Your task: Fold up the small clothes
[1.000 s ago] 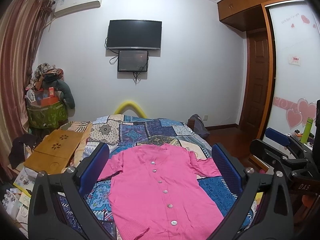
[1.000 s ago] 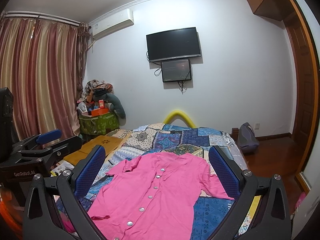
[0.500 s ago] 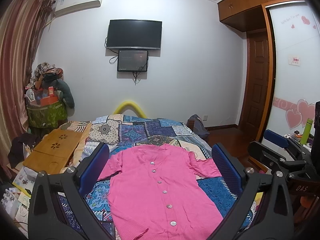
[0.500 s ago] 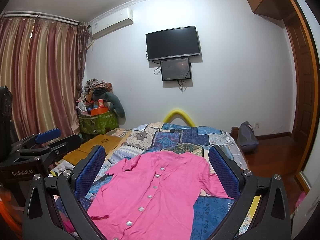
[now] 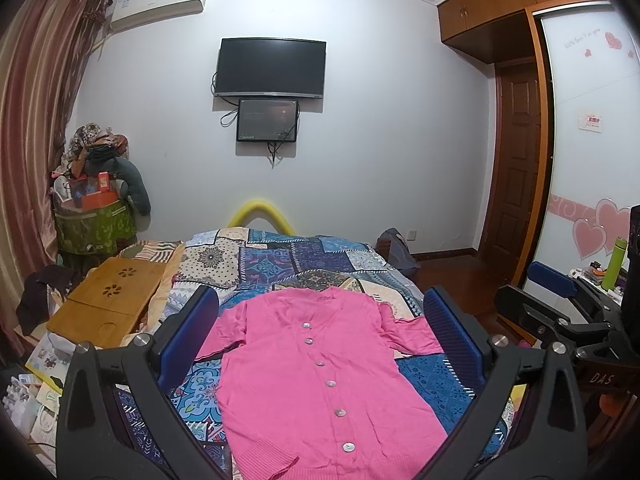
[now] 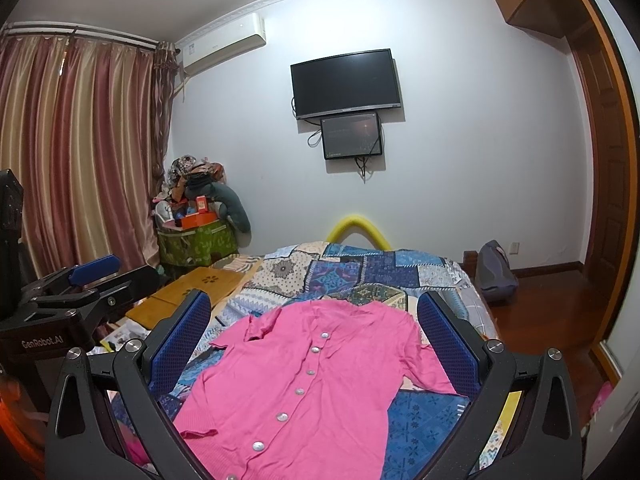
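Patchwork bed (image 5: 280, 264) bears pink cardigan (image 5: 320, 368); wooden tray (image 5: 108, 304) beside; both grippers' fingers wide, empty.

Pink cardigan spread flat on the bed, seen between wide-apart tongs.

The right tongs (image 6: 314, 340) hang above the near end of the bed (image 6: 380, 268) with both blue pads (image 6: 178, 344) far apart and nothing between them. Under them the pink cardigan (image 6: 304, 384) lies face up on the patchwork quilt (image 6: 424, 412), buttoned down the front, with its collar toward the far wall and both short sleeves out to the sides. The left tongs (image 6: 94, 270) are at the left edge, beside the bed; how they stand is not clear. A wooden lap tray (image 6: 192, 292) lies on the left side of the bed. On the far wall hang a dark television (image 6: 346, 82) and a small screen (image 6: 351, 136) under it.
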Action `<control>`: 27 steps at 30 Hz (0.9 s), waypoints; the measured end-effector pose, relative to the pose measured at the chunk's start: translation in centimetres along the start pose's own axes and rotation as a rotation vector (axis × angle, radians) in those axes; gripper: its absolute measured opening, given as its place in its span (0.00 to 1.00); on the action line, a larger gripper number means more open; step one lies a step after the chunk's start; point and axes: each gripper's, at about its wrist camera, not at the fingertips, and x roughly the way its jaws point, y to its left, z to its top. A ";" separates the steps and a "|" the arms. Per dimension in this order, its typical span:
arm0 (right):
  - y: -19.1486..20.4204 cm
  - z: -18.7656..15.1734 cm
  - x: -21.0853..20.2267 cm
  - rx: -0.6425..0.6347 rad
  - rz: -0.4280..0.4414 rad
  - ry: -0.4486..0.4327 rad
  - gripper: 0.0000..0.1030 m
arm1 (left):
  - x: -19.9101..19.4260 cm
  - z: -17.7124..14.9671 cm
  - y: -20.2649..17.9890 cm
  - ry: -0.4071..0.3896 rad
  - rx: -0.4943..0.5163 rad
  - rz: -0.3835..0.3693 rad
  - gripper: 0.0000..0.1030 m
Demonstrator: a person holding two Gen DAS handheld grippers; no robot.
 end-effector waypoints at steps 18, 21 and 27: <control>-1.2 -0.5 4.0 -0.010 -0.012 0.053 0.99 | 4.7 -0.6 2.1 0.059 -0.013 0.026 1.00; -2.0 -0.6 6.2 -0.016 -0.004 0.074 0.99 | 7.6 -0.9 3.7 0.105 -0.017 0.026 1.00; -4.3 -1.2 11.5 -0.034 -0.023 0.151 0.99 | 14.8 -2.3 8.3 0.249 -0.005 0.093 1.00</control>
